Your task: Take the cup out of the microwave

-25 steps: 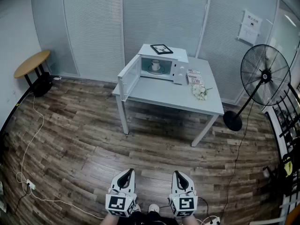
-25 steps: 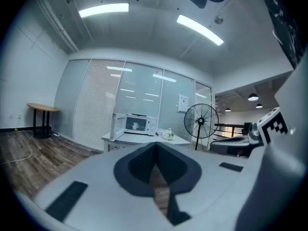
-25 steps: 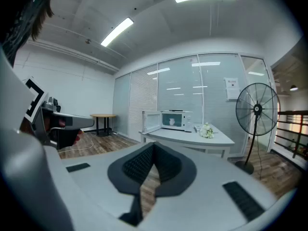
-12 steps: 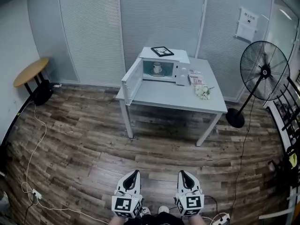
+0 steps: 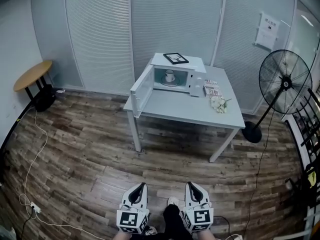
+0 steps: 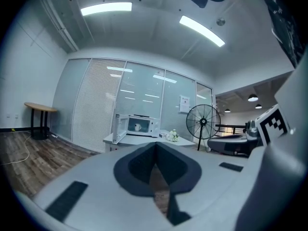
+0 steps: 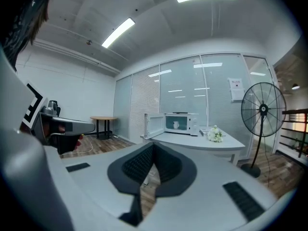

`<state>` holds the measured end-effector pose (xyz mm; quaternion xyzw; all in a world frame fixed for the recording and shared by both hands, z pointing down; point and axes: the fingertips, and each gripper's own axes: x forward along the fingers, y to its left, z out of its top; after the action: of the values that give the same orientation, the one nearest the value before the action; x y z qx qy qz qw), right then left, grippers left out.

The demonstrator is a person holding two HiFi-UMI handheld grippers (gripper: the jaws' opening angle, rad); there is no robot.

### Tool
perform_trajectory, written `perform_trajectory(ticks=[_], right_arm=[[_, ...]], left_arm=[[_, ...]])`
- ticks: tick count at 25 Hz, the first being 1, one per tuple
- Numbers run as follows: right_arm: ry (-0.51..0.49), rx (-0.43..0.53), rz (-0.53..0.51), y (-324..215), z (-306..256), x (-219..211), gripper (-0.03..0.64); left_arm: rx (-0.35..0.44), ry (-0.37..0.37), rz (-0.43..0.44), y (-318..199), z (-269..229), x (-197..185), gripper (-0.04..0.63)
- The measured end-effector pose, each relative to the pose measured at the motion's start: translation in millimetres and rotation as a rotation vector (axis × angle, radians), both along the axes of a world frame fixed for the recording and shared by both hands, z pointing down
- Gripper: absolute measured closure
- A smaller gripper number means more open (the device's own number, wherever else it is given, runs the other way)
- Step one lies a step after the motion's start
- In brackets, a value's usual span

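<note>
Cup (image 5: 170, 76) well ahead inside open microwave (image 5: 197, 77) on worktop (image 5: 190, 106), equally far from left claw (image 5: 141, 186) and right claw (image 5: 191, 185), both closed together and empty.

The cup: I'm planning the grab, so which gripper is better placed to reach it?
The right gripper, marginally: it and the left gripper are shut and similarly far from the cup, but the open microwave door juts out on the left side.

The white cup (image 5: 170, 76) stands upright on a plate inside the white microwave (image 5: 176, 74), whose door is open.
</note>
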<state>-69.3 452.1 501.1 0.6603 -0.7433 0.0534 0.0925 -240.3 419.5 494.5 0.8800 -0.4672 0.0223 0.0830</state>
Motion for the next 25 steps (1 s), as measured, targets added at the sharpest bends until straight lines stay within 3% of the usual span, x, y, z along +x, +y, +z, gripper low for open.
perform_trajectory(ticks=[14,25], right_arm=[[-0.028,0.001,-0.099,-167,-9,81,0.614],[-0.050,0.002,-0.116,-250,-2,161,0.614]], left_arm=[[0.001,0.019,-0.077,-152,-13,86,0.589],[-0.017,0.043,-0.090,-236,-3,170,0.589]])
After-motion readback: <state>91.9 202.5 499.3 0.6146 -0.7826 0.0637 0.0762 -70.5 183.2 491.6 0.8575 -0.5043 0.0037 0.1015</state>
